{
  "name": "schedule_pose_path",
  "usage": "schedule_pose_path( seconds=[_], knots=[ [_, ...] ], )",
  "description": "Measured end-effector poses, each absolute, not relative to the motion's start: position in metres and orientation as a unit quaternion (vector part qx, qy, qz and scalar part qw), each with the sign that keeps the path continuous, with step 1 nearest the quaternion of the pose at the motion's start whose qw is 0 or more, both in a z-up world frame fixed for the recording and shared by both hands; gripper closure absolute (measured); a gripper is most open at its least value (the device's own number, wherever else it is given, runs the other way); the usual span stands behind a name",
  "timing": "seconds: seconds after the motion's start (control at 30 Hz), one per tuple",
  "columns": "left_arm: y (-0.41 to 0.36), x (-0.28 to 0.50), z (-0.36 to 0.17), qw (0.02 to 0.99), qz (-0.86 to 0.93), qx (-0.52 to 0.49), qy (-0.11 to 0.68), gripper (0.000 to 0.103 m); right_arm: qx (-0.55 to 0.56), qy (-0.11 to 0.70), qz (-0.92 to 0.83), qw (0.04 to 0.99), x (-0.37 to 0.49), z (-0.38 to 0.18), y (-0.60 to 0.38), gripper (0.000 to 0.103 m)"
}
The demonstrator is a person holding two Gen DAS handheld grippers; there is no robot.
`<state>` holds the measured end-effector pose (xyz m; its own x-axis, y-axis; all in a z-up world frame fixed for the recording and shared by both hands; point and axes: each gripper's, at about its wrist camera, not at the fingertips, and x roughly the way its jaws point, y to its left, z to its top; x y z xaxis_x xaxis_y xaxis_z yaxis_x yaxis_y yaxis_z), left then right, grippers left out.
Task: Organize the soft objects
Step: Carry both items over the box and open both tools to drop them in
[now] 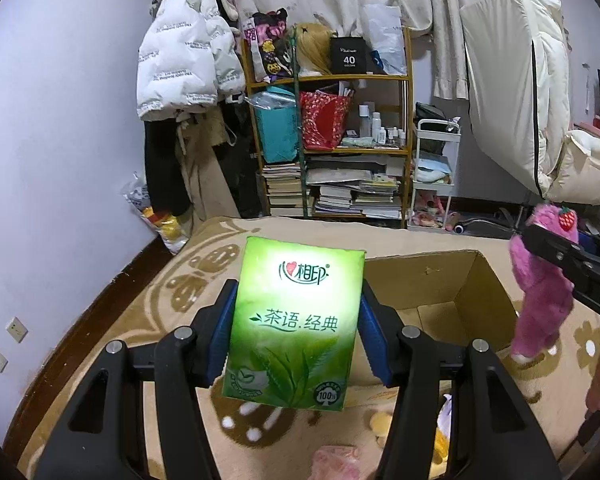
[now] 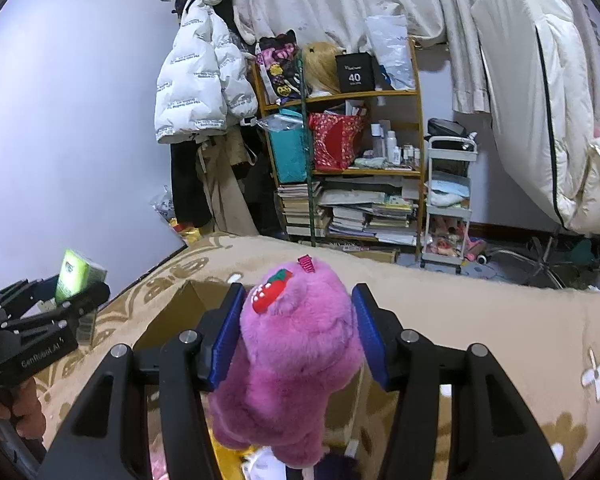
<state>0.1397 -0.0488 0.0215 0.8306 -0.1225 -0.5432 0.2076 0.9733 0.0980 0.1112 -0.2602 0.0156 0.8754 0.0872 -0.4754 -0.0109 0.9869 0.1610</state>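
My left gripper [image 1: 298,320] is shut on a green tissue pack [image 1: 296,320] with Chinese print, held upright above the beige bed cover, just left of an open cardboard box [image 1: 440,292]. My right gripper [image 2: 298,332] is shut on a pink plush bear [image 2: 296,368] with a strawberry on its head, held above the box [image 2: 172,312]. In the left wrist view the bear [image 1: 540,304] hangs at the box's right side. In the right wrist view the tissue pack [image 2: 76,276] and left gripper [image 2: 80,292] show at far left.
Small soft toys lie on the bed cover below the grippers, a yellow one [image 1: 384,424] and a pink one [image 1: 336,460]. Beyond the bed stand a cluttered wooden shelf [image 1: 328,120], a white cart [image 1: 436,172], hanging white jackets [image 1: 184,48] and a folded white duvet [image 1: 532,92].
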Motion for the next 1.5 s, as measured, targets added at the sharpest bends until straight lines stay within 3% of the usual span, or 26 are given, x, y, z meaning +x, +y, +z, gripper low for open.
schedule_pose_path(
  seconds=[0.7, 0.8, 0.9, 0.97, 1.13, 1.27, 1.5],
  knots=[
    [-0.074, 0.175, -0.022, 0.931, -0.124, 0.073, 0.334, 0.046, 0.106, 0.282, 0.05, 0.952, 0.152, -0.029, -0.265, 0.041],
    [-0.074, 0.174, -0.024, 0.931, -0.123, 0.077, 0.335, 0.029, 0.108, 0.285, 0.053, 0.951, 0.15, -0.029, -0.266, 0.041],
    [-0.071, 0.171, -0.024, 0.932, -0.116, 0.08, 0.334, 0.026, 0.111, 0.281, 0.056, 0.951, 0.148, -0.028, -0.265, 0.039],
    [-0.067, 0.17, -0.023, 0.931, -0.112, 0.076, 0.34, 0.02, 0.114, 0.277, 0.052, 0.953, 0.142, -0.026, -0.265, 0.028],
    [-0.056, 0.163, -0.016, 0.932, -0.098, 0.068, 0.341, 0.012, 0.125, 0.274, 0.047, 0.952, 0.129, -0.02, -0.267, 0.014],
    [-0.046, 0.149, -0.009, 0.934, -0.088, 0.065, 0.34, 0.006, 0.131, 0.276, 0.045, 0.951, 0.114, -0.014, -0.268, 0.009],
    [-0.034, 0.121, 0.002, 0.931, -0.074, 0.07, 0.352, 0.004, 0.129, 0.279, 0.037, 0.951, 0.084, -0.006, -0.266, 0.005]
  ],
)
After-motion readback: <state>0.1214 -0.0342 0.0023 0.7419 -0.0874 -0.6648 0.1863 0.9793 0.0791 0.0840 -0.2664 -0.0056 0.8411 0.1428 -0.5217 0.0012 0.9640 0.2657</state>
